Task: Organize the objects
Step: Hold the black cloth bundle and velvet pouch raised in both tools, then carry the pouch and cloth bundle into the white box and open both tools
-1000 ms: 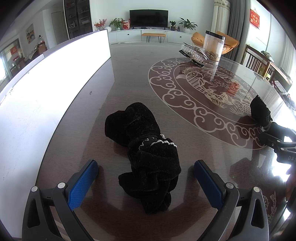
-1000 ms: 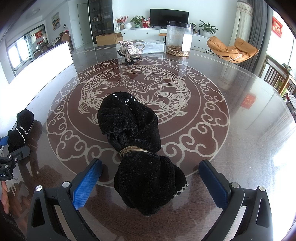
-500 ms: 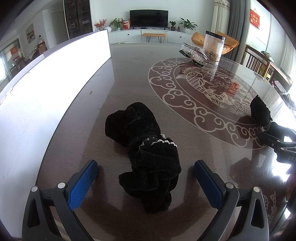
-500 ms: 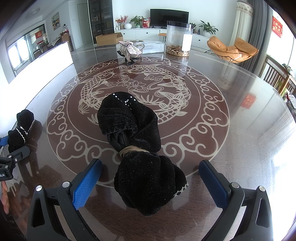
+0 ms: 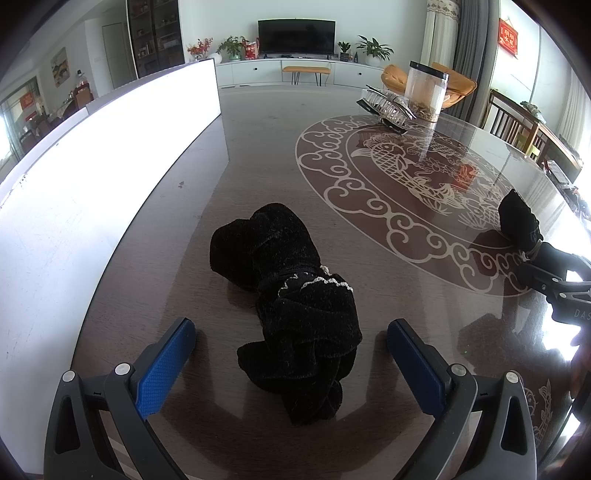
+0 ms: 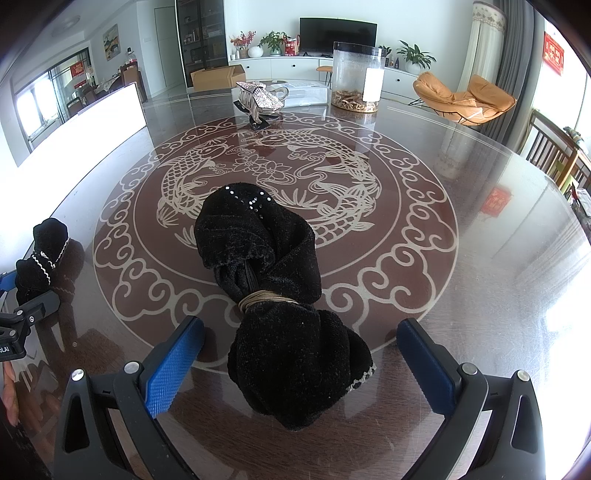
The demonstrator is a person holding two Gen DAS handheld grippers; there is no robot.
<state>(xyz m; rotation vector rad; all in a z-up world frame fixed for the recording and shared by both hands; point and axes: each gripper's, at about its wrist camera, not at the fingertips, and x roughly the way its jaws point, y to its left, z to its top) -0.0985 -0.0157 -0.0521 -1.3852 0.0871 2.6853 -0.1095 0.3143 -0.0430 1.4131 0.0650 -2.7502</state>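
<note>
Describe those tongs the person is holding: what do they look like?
Both match: the left tongs and right tongs each have two dark grey plastic arms with cut-out slots and silver screws, tipped with textured blue pads. White lettering marks one body. No cables show.

A family living room is spreading out behind a round dining table (image 6: pixel 480 266) whose glass top is showing a twin-fish design. Beyond the table, a television (image 6: pixel 338 32) is sitting on a long white cabinet (image 6: pixel 295 66) among potted plants (image 6: pixel 273 41). To the table's right, an orange lounge chair (image 6: pixel 465 98) is facing grey curtains (image 6: pixel 517 62).
</note>
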